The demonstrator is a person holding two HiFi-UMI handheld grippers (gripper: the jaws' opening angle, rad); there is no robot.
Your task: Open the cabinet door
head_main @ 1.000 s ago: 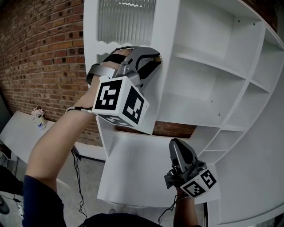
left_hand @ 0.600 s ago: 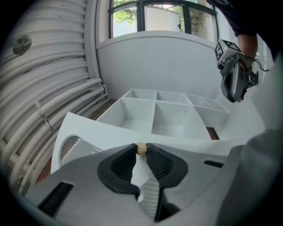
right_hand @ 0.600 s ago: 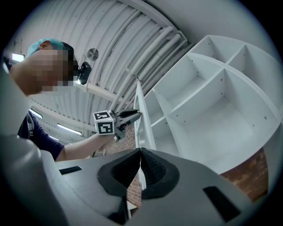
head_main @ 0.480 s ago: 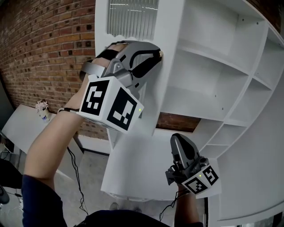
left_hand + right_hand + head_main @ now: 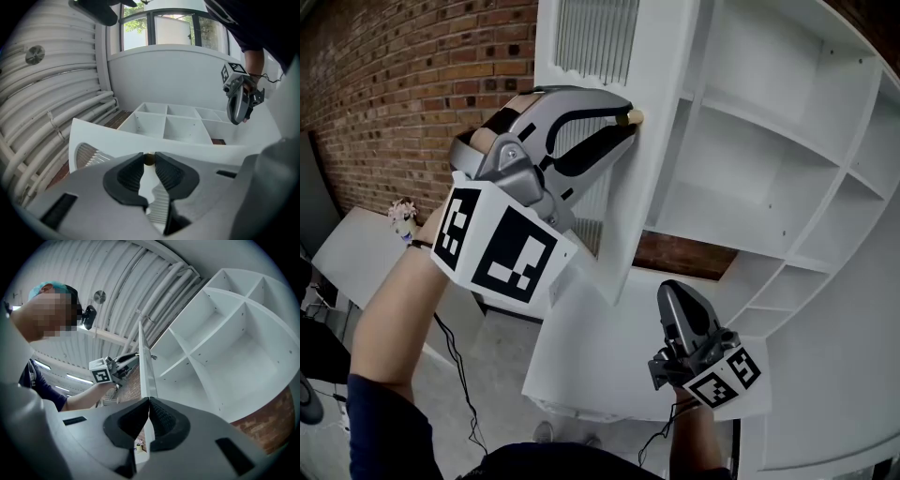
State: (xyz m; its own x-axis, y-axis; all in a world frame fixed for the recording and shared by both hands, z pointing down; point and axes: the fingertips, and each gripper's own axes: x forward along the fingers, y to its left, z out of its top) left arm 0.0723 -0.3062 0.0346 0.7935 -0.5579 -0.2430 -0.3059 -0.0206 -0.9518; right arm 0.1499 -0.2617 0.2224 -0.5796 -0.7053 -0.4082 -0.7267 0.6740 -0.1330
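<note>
White cabinet door [image 5: 661, 141] stands part-way out from the shelves [image 5: 769, 141], up at the far left. Its small brass-coloured knob [image 5: 632, 116] is pinched in the left gripper [image 5: 621, 122], a hold suited to drawing the panel about its hinge. Nearer, lower right, the right gripper [image 5: 671, 292] hangs clenched on nothing, probably to stay out of the door's path.

Shelf bays [image 5: 750, 159] open right of door [image 5: 661, 56]
</note>
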